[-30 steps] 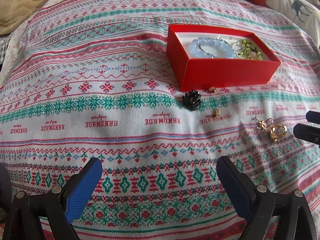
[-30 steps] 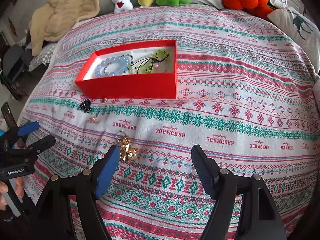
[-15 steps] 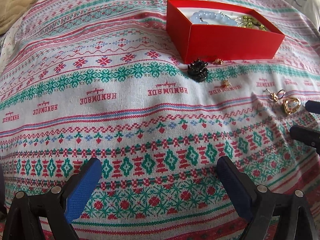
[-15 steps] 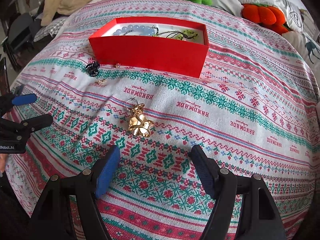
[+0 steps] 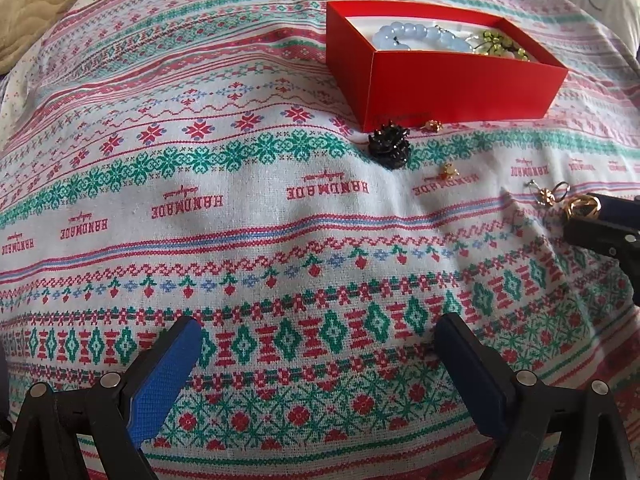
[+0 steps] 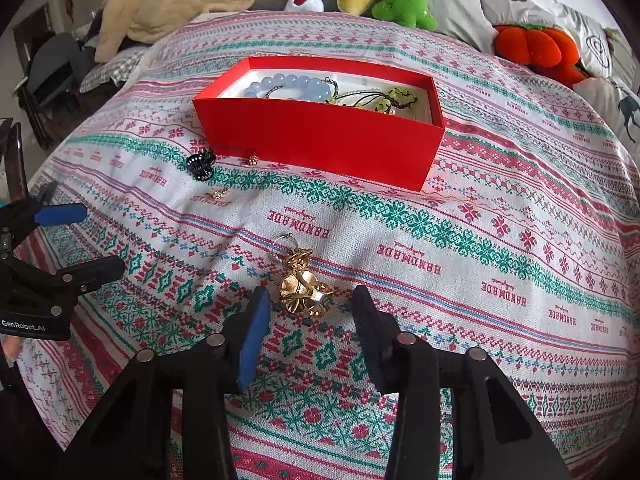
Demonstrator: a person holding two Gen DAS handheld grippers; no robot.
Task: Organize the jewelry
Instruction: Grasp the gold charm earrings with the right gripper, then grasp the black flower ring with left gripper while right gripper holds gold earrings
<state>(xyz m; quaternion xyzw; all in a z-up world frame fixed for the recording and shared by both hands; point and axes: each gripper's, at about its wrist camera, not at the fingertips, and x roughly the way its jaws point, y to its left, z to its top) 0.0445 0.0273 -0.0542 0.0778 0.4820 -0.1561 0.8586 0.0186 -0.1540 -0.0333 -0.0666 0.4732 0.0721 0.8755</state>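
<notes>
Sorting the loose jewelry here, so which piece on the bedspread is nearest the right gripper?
The large gold flower-shaped piece, lying just ahead of the right gripper as its jaws close. The black claw clip and small gold pieces lie near the red box.

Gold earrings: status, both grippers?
Right gripper closing around gold earrings, pads not yet touching. Left gripper open, empty, over cloth. Red box beyond, path clear.

Red box (image 6: 320,144): near wall hides lower contents. Right gripper (image 5: 596,220): cut off by frame edge, covering part of the gold earring (image 5: 580,208).
</notes>
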